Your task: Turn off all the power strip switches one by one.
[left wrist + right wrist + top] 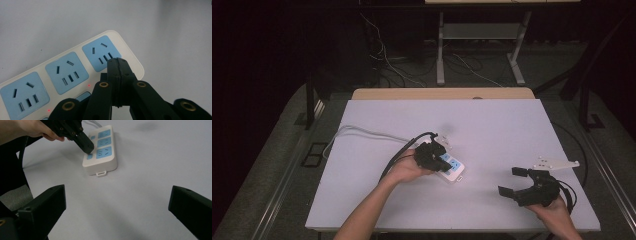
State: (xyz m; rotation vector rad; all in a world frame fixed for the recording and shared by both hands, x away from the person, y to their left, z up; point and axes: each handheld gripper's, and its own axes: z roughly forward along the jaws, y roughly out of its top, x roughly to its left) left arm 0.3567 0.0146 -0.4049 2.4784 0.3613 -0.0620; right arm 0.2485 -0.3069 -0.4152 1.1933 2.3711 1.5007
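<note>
Table (492, 125), white-topped, carries a power strip (452, 167) left of centre, its long axis running from far left to near right, its cable (362, 132) trailing off to the far left. Left gripper (432, 155) stands over the strip with jaws pressed together on nothing, tips at a small blue switch (89, 156) on the near end. Right gripper (519, 182) rests well apart at the near right, jaws spread wide and empty, so the left hand (404, 170) is much nearer. Two red lamps (88, 85) glow beside the sockets.
</note>
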